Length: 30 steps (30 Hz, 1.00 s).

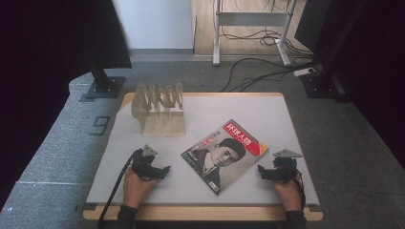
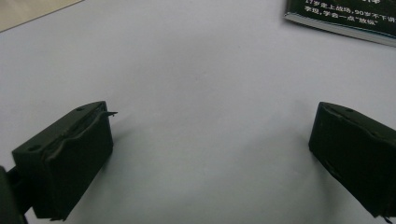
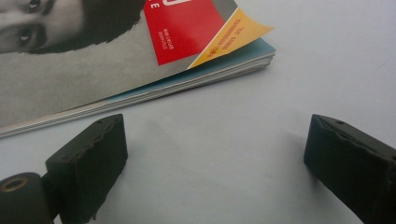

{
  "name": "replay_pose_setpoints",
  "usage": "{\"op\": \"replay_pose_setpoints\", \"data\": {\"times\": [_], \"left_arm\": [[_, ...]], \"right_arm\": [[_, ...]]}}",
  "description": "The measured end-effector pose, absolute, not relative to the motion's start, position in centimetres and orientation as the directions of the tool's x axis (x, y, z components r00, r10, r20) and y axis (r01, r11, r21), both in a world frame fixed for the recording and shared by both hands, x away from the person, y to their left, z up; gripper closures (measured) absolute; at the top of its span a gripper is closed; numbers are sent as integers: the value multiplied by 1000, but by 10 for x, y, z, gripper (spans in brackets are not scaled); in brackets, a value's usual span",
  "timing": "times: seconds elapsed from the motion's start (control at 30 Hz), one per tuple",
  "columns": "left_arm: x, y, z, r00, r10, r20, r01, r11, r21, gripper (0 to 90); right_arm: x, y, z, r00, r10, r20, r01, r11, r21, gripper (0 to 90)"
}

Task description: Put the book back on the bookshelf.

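Here both tongs, left [image 1: 165,170] and right [image 1: 261,171], gape empty; the magazine [image 1: 224,155] is cropped in both gripper views.

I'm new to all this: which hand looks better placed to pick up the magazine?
Probably the right gripper: the magazine has its curled corner just ahead of the open jaws. The left gripper, also open, faces mostly bare table, with just one magazine corner in its view.

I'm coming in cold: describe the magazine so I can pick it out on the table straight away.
On the white table top, look at the near middle, between the left gripper and the right gripper. The magazine lies flat and skewed. Unlike the pale wooden rack behind it, it has a red masthead and a black-and-white portrait cover.
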<state>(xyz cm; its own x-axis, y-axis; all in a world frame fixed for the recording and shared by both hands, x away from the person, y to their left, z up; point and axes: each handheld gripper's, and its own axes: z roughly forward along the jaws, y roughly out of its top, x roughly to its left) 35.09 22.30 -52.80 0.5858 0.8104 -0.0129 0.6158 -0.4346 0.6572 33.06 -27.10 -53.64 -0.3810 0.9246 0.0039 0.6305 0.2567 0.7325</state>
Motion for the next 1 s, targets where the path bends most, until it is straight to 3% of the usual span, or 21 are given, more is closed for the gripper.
{"op": "replay_pose_setpoints", "data": {"times": [0.4, 0.53, 0.8, 1.0], "left_arm": [[352, 224, -527, 603, 797, -16, 608, -447, 656, 0], [354, 222, -521, 645, 760, -82, 601, -437, 669, 0], [368, 189, -501, 729, 681, -69, 520, -486, 703, 5], [390, 151, -500, 783, 619, -57, 488, -556, 672, 15]], "right_arm": [[331, -271, -536, -382, 924, 6, 630, 255, 734, 55], [331, -272, -536, -394, 919, 15, 628, 257, 734, 47], [332, -274, -529, -427, 903, 50, 611, 248, 752, 32], [343, -267, -522, -470, 882, 46, 596, 278, 753, 52]]}}
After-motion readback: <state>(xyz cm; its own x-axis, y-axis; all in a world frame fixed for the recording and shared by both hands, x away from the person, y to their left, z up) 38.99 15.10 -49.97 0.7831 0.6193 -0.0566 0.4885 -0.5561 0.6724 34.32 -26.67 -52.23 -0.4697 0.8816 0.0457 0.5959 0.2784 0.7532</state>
